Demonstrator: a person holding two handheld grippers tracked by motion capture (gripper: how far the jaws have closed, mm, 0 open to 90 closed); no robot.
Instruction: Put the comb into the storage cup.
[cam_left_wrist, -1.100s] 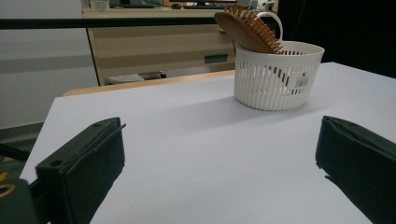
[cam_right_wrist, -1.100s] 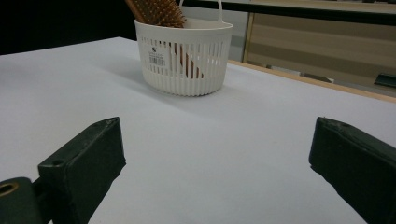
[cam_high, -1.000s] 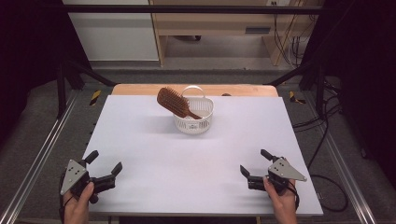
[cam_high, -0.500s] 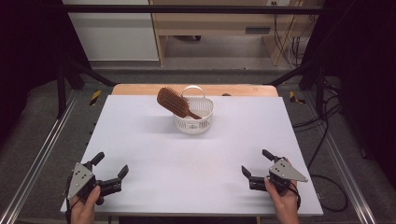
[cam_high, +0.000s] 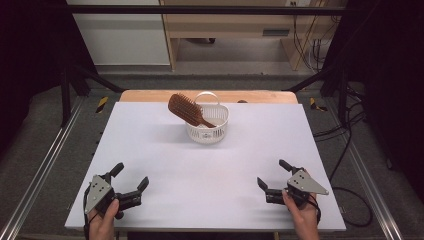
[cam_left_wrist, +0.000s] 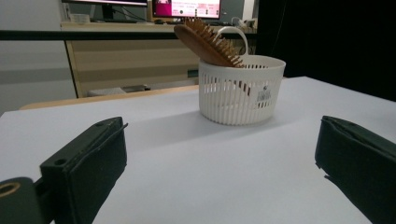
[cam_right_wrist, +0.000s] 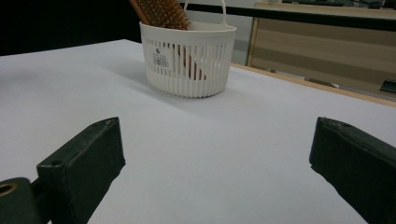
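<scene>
The white basket (cam_high: 207, 123) sits near the far edge of the counter (cam_high: 150, 150). A brown hairbrush (cam_high: 186, 110) leans in it, with its head sticking out over the rim. Far from the basket, at the near edge, a hand holds the left gripper (cam_high: 131, 182) low with jaws spread wide. The right gripper (cam_high: 272, 175) is low and wide open too. Bare counter lies between them and the basket.

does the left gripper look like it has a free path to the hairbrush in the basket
Probably yes. The left gripper is open near the table's front edge, and only bare white table lies between it and the hairbrush, whose head sticks up out of the basket on the left side.
</scene>
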